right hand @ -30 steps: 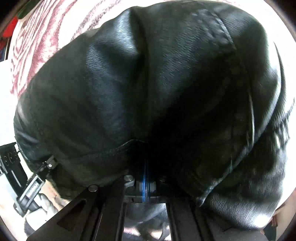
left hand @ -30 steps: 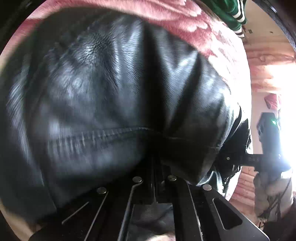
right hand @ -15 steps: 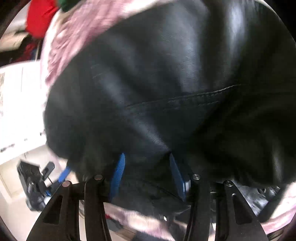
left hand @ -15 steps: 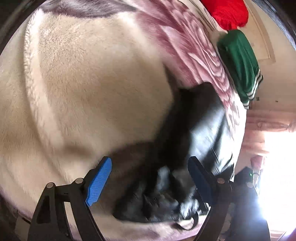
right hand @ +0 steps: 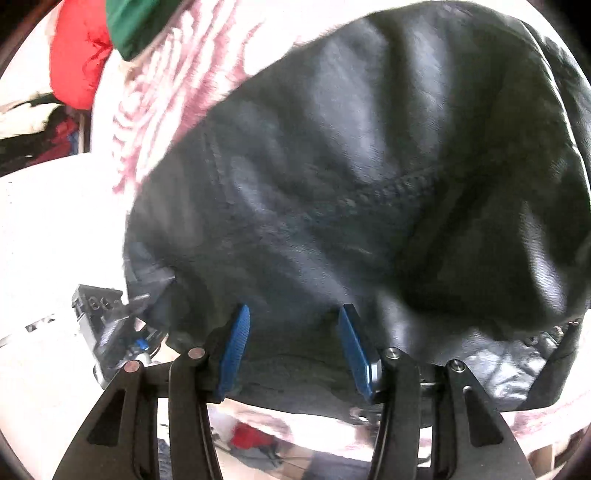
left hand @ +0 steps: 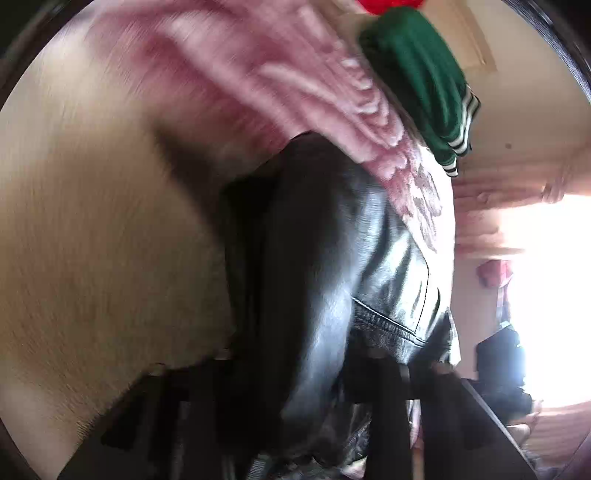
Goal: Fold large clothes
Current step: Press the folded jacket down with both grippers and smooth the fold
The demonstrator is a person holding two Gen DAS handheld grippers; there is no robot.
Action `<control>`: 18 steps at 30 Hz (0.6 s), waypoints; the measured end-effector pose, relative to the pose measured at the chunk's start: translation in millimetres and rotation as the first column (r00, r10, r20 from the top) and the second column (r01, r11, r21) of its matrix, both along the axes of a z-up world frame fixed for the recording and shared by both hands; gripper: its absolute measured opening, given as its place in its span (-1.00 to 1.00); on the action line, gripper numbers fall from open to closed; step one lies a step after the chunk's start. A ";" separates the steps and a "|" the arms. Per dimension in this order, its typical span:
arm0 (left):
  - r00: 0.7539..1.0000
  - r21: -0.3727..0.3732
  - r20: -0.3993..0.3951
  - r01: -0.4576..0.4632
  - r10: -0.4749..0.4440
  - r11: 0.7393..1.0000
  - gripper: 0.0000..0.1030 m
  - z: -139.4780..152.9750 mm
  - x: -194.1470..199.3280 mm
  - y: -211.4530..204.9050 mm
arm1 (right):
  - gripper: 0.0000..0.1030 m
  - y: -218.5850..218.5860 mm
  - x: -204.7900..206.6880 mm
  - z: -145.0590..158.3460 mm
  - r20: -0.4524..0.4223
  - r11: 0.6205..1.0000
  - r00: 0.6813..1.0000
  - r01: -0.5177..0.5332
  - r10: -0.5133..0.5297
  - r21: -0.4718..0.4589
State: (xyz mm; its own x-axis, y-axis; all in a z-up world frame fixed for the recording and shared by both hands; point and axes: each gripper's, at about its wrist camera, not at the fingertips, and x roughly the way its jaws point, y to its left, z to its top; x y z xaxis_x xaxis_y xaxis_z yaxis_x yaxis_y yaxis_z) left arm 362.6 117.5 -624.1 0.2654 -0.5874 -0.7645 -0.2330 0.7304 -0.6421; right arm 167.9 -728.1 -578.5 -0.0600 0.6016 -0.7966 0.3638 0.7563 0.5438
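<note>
Through the left wrist view, a cream fleecy surface (left hand: 92, 258) is being shown across the whole left side, heavily blurred, with a pink-and-white patterned blanket (left hand: 295, 85) being seen above it. A green garment with striped cuffs (left hand: 417, 74) is being seen at the blanket's far edge, with a scrap of red above it. At the right, a bright window (left hand: 546, 295) is being washed out, and a pale wall is being shown beside it. The black leather jacket (left hand: 332, 277) is being draped down the middle, its stitched seam being caught by the light. The left tongs (left hand: 314, 406) are being closed at this moment; dark jacket folds are being seen between their blurred fingers, but whether they are gripping cannot be told.

Through the right wrist view, the jacket (right hand: 369, 184) is being spread over most of the frame, lying on the blanket (right hand: 177, 74), whose near edge is being left bare below the jacket's hem. Open room is being shown at the left, where a white surface (right hand: 55, 240) is being overexposed. A red garment (right hand: 77, 55) and the green one (right hand: 136, 22) are being seen at the top left. The right tongs (right hand: 291, 347) are being held released, their blue pads (right hand: 236, 347) apart, just over the jacket's lower edge.
</note>
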 end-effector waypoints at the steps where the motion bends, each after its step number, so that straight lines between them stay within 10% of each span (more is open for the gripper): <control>1: 1.000 0.033 0.016 0.016 -0.017 0.999 -0.74 9.3 5.4 -6.8 | 0.03 -6.1 1.5 1.6 0.016 1.000 1.000 -0.003 0.003 -0.006; 11: 0.959 0.165 0.137 0.224 -0.247 0.961 -0.84 91.4 10.5 -75.4 | -0.16 6.8 10.6 -36.4 -0.026 0.987 1.000 -0.018 0.014 -0.160; 18: 0.932 0.220 0.146 0.296 -0.331 0.930 -0.84 131.8 12.0 -149.4 | -0.17 -71.6 -11.9 -23.0 -0.054 0.979 0.986 0.165 -0.159 0.124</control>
State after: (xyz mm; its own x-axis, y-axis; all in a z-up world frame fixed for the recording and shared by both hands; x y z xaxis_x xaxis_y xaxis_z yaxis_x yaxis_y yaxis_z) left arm 374.6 -31.9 -492.3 0.2327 -0.5102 -0.8280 0.1325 0.8601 -0.4927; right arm 156.0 -799.7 -601.6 0.0139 0.7025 -0.7115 0.5012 0.6108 0.6129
